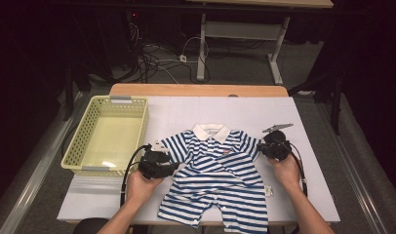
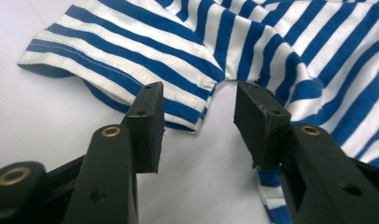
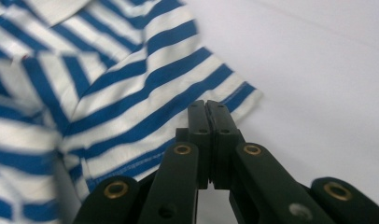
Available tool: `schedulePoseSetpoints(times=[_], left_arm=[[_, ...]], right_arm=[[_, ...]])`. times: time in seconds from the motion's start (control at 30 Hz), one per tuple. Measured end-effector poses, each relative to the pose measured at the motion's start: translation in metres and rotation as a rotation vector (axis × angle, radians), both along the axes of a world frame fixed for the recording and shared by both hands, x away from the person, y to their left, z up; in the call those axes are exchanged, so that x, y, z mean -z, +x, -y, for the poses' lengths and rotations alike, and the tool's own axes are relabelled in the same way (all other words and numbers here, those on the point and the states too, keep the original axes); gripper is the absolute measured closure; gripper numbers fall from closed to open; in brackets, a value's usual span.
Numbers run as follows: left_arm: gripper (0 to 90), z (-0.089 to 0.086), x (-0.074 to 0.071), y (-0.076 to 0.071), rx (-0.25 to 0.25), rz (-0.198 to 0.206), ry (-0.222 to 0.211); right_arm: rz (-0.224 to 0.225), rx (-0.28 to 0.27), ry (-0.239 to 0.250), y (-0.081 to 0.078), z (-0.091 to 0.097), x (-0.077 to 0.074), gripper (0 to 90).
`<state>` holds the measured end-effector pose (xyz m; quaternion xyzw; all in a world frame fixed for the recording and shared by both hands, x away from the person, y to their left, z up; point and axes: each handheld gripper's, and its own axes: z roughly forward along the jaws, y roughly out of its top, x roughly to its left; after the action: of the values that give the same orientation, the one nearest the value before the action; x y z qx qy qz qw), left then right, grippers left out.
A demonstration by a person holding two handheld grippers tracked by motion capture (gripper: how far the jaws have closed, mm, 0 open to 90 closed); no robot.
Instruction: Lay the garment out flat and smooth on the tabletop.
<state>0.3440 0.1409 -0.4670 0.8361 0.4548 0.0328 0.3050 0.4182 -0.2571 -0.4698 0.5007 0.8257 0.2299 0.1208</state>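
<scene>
A blue-and-white striped baby romper (image 1: 215,170) with a white collar lies flat on the white table (image 1: 264,107), collar towards the far side. My left gripper (image 1: 174,168) is at its left sleeve. In the left gripper view it (image 2: 199,116) stands open, jaws set either side of the underarm seam of the romper (image 2: 178,46), pads off the cloth. My right gripper (image 1: 261,148) is at the right sleeve's end. In the right gripper view it (image 3: 207,109) has its jaws pressed together right at the hem of the romper's sleeve (image 3: 131,116), pinching its edge.
A pale yellow plastic basket (image 1: 142,126) stands on the table's left side, close to my left hand. A small white tag (image 1: 269,190) lies by the romper's right leg. Bare tabletop stretches beyond the collar and to the right. Cables and desk legs are on the floor behind.
</scene>
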Motion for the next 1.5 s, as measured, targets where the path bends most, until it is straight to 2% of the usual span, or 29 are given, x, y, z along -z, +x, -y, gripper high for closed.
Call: schedulePoseSetpoints(times=[0.2,0.67,0.77,0.87,0.97,1.1,1.17,1.23,1.3,1.4,1.43,1.5], left_arm=[[51.3,0.004,0.001,0.002,0.003,-0.003,0.007],[51.4,0.008,0.002,0.011,0.003,0.001,0.011],[51.3,0.009,0.001,0.013,-0.001,0.005,0.006],[51.4,0.01,-0.001,0.016,0.003,0.005,0.001],[51.4,0.014,-0.003,0.017,0.015,0.003,-0.013],[51.4,0.023,-0.001,0.018,0.043,0.0,0.003],[51.4,0.027,0.001,0.02,0.047,0.001,0.019],[51.3,0.028,0.003,0.024,0.034,0.005,0.033],[51.3,0.029,0.005,0.029,0.027,0.008,0.052],[51.3,0.03,0.007,0.034,0.018,0.003,0.046],[51.4,0.031,0.008,0.036,0.019,-0.002,0.047],[51.8,0.034,0.011,0.04,0.023,-0.015,0.054]], right_arm=[[0.006,0.031,-0.016,0.011,0.014,-0.003,90.0],[-0.005,0.109,-0.035,0.019,0.032,0.003,90.0],[-0.031,0.116,-0.003,0.018,0.035,0.004,89.0],[0.014,0.105,0.034,0.009,0.033,-0.003,81.9],[0.045,0.048,0.087,-0.007,0.024,-0.014,80.3],[0.022,-0.075,0.09,-0.037,0.003,-0.019,77.3],[0.019,-0.111,0.086,-0.051,-0.003,-0.019,76.0],[-0.001,-0.131,0.105,-0.062,-0.005,-0.019,74.5],[0.001,-0.141,0.106,-0.071,-0.004,-0.02,73.6],[0.019,-0.144,0.135,-0.083,0.001,-0.026,72.9],[0.015,-0.144,0.148,-0.086,0.002,-0.026,72.4],[-0.003,-0.152,0.143,-0.091,0.002,-0.022,71.1]])
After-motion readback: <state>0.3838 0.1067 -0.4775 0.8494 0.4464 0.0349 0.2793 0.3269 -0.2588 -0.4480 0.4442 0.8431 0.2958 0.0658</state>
